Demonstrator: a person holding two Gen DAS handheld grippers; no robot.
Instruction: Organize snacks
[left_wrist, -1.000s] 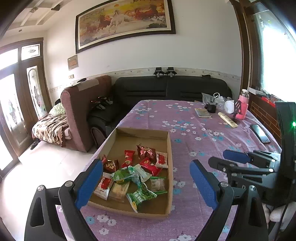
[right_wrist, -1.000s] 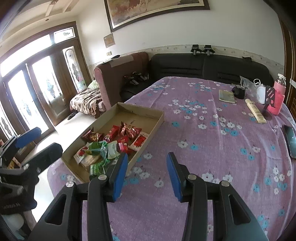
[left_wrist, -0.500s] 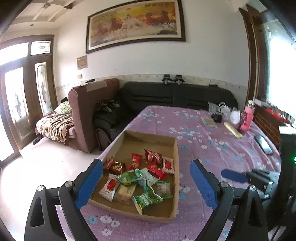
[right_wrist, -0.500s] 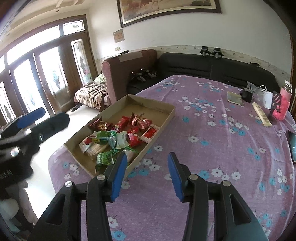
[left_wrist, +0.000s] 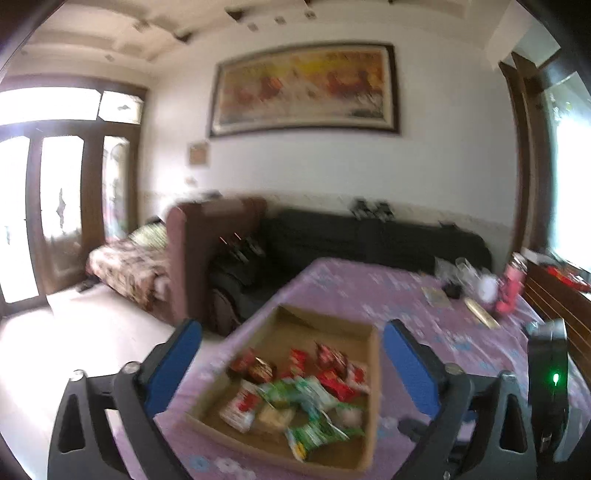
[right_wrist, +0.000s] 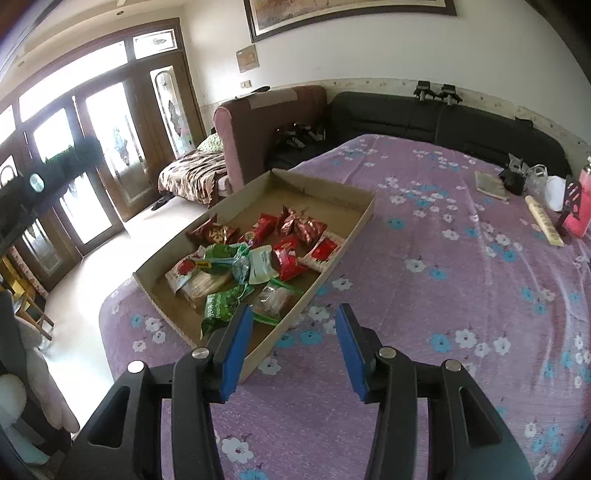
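**A:** Purple flowered cloth covers the table in the left wrist view, a black sofa behind. Where are the snacks?

**B:** In the cardboard tray, at twelve o'clock from the left gripper. Its jaws have just spread wider; nothing sits between them. Blur prevents a count or reading any wrapper.

**A:** And the right wrist view?

**B:** Same tray, now at eleven o'clock from the right gripper, whose jaws stand partly apart, empty, over bare cloth just beside the tray's near corner. The snacks lie piled at the near end: about seven red packets, roughly four green, a few pale ones. Print too small to read. One pink bottle at two o'clock.
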